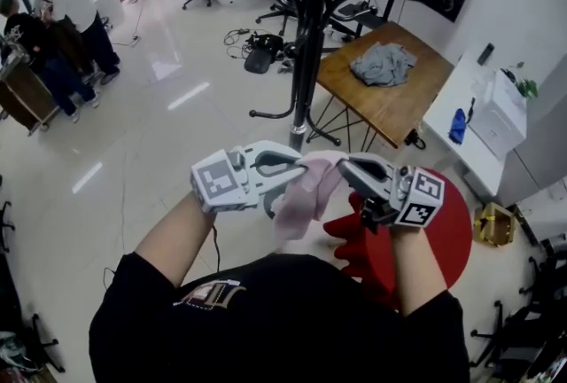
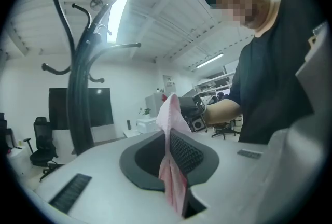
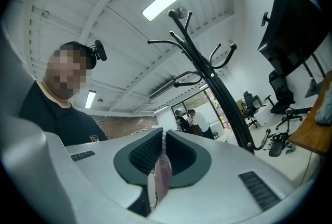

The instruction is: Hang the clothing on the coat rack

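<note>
Pink cloth (image 1: 306, 195) spans both claws. The left claw (image 1: 282, 170) and the right claw (image 1: 353, 170) are each closed narrow on an edge of the fabric. The step in hand appears to be presenting the garment to the coat rack (image 1: 308, 44), which stands ahead of and above the claws. The next move calls for raising the cloth over a hook arm, then releasing. Only the head view shows a grey garment (image 1: 383, 64) on the bench (image 1: 390, 106) beyond the right claw. Only the gripper views show the fabric pinched between the pads.
</note>
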{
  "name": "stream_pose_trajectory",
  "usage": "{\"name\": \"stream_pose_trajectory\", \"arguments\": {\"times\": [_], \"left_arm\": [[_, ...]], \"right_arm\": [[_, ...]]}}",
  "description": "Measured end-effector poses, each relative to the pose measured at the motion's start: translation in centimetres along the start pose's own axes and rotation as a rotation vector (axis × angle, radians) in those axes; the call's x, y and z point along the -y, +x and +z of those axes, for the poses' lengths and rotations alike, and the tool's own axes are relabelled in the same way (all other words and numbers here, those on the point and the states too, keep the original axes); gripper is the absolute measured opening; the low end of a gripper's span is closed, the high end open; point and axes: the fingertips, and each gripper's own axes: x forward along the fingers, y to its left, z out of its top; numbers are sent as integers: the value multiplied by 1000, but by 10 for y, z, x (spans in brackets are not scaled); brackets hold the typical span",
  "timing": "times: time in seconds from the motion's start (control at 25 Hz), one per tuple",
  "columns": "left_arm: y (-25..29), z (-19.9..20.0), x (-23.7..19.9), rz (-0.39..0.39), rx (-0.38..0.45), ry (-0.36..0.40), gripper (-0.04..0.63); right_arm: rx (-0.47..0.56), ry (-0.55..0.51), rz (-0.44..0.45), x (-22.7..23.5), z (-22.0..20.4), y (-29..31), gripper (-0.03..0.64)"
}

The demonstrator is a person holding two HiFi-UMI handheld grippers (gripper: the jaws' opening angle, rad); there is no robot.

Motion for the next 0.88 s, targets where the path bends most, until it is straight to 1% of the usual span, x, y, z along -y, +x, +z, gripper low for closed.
{"name": "stream_pose_trajectory", "arguments": {"times": [0.2, 0.4, 0.64, 0.76, 0.88], "left_arm": [[-60, -16, -43, 65, -23, -17, 20], [-132, -32, -109, 103, -41, -30, 20], [-141, -28, -121, 142, -40, -23, 20], [-143, -21, -123, 140, -31, 8, 20], [-148, -5, -121, 132, -8, 40, 20]], "right_arm": [[10, 11, 13, 20, -9, 71, 9], [20, 29, 3, 57, -12, 163, 9], [31, 45, 18, 58, -9, 172, 9], [43, 31, 31, 54, -4, 175, 9], [62, 8, 43, 43, 6, 179, 9]]}}
